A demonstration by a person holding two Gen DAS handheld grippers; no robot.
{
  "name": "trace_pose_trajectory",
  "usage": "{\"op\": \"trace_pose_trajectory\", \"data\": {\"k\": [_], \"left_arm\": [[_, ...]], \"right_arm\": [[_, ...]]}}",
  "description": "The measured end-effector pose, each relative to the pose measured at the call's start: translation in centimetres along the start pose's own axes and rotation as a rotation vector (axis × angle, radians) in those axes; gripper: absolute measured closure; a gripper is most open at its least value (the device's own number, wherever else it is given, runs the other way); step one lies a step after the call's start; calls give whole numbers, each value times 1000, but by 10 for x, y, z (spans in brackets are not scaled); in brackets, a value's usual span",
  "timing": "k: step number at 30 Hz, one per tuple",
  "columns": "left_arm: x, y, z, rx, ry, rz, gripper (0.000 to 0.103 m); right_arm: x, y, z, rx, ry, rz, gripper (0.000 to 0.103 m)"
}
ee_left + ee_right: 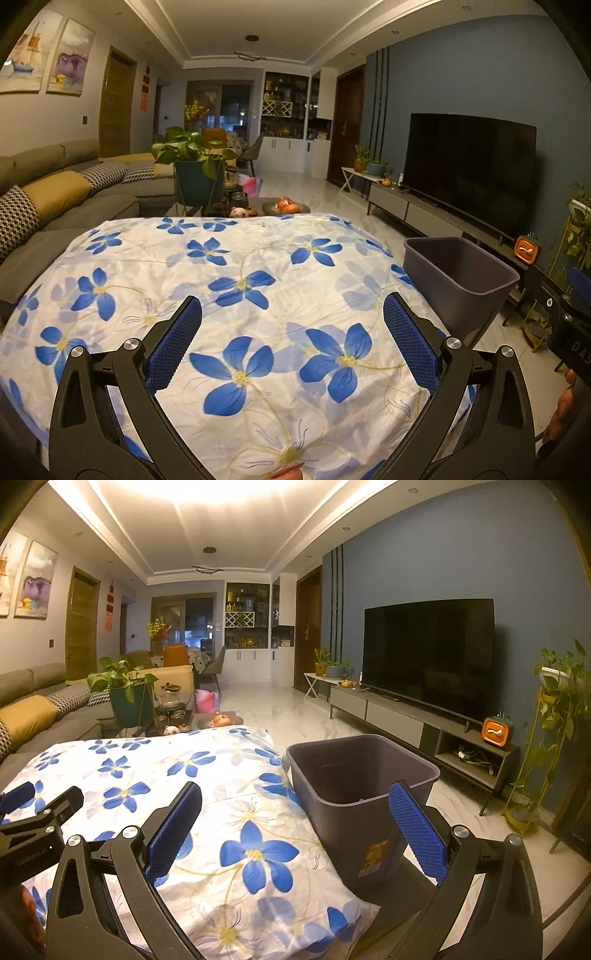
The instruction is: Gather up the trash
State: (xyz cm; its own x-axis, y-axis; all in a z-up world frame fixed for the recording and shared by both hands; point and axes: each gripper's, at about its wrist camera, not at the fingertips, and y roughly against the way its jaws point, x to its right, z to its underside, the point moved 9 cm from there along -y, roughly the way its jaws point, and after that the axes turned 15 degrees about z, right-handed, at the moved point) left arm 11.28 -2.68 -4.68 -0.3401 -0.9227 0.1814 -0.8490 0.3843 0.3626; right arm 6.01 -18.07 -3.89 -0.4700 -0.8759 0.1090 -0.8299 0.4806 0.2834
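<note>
A dark purple-grey trash bin (347, 823) stands on the floor against the right edge of a table covered with a white cloth with blue flowers (147, 760). Something small and blue lies inside the bin (360, 798). My right gripper (295, 786) hangs open over the table's right edge and the bin's near wall, with nothing between its fingers. My left gripper (293, 299) is wide open above the middle of the cloth (258, 258), also with nothing between its fingers. It shows at the left of the right wrist view (42, 797). The bin (454, 291) is to its right. Only the printed pattern shows on the cloth.
A grey sofa (55, 206) runs along the left. Beyond the table stand a potted plant (195, 177), glass jars and a fruit plate (286, 206). A TV (428, 653) on a low console (406, 720) lines the right wall, with marble floor (288, 709) between. A plant stand (546, 738) is far right.
</note>
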Motion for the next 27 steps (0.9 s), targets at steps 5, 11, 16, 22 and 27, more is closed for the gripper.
{"op": "trace_pose_trajectory", "data": {"k": [5, 11, 16, 22, 27], "left_arm": [[-2, 12, 0, 8, 0, -5, 6], [-4, 20, 0, 19, 7, -7, 6], [-4, 24, -1, 24, 6, -6, 6], [-2, 25, -2, 24, 6, 2, 6], [0, 24, -3, 27, 6, 2, 6]], "right_arm": [[-3, 11, -1, 8, -3, -12, 5], [-4, 15, -5, 14, -4, -17, 5], [-6, 16, -5, 16, -5, -24, 5], [-6, 15, -5, 21, -6, -27, 5], [-6, 15, -5, 21, -9, -28, 5]]}}
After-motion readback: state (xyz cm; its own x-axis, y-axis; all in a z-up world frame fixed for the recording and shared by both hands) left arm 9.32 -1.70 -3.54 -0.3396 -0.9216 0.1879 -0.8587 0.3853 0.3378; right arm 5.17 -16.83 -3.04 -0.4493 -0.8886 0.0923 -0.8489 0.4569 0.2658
